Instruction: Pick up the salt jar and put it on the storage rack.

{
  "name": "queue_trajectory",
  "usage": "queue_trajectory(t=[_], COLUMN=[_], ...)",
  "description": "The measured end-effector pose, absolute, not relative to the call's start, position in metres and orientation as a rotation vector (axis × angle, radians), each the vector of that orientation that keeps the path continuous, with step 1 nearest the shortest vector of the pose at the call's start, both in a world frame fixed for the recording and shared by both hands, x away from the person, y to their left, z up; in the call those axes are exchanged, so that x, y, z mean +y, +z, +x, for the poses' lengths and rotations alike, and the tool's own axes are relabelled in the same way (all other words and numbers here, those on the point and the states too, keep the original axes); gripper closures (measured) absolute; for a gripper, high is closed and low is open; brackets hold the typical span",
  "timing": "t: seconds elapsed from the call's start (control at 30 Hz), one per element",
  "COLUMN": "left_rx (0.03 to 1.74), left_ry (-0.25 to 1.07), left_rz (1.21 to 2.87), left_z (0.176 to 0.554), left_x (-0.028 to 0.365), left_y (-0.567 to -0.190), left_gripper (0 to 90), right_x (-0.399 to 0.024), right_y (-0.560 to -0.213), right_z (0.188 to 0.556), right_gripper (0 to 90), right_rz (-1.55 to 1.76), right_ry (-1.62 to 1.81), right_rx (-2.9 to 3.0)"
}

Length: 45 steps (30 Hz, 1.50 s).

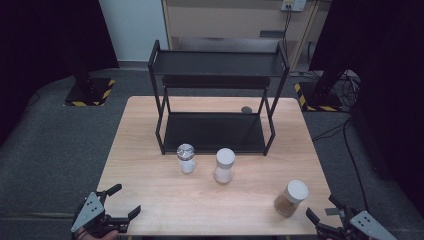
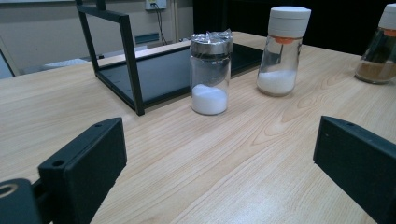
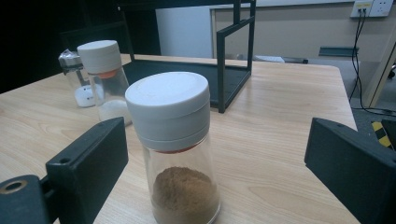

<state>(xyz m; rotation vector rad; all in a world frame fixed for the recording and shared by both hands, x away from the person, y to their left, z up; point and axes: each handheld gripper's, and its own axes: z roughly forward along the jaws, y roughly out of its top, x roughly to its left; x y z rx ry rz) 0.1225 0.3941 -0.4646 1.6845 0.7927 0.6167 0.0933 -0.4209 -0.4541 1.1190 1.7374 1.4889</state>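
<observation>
Brown-powder jar (image 3: 175, 149), pale wooden table (image 1: 150, 150), grey carpet (image 1: 50, 150)

Your surface: light wooden table (image 1: 150, 195) | far half: black two-tier rack (image 1: 217, 100) stands on it, both shelves bare | just in front of rack: foil-capped jar of white powder (image 1: 186, 158), white-capped shaker (image 1: 224, 165) beside it | your near right corner: white-capped jar of brown powder (image 1: 290, 198), well apart.
</observation>
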Motion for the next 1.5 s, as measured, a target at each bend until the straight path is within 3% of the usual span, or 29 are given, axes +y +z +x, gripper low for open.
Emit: queue_trajectory(t=[1.5], left_rx=[0.858], left_ry=[0.607], left_rz=[1.651], left_z=[0.125], left_x=[0.386], left_y=[-0.452], left_gripper=[1.5], right_x=[-0.421], right_y=[-0.454], right_z=[0.091], right_gripper=[6.6], right_rz=[1.135], right_ry=[1.486], right_rx=[1.730])
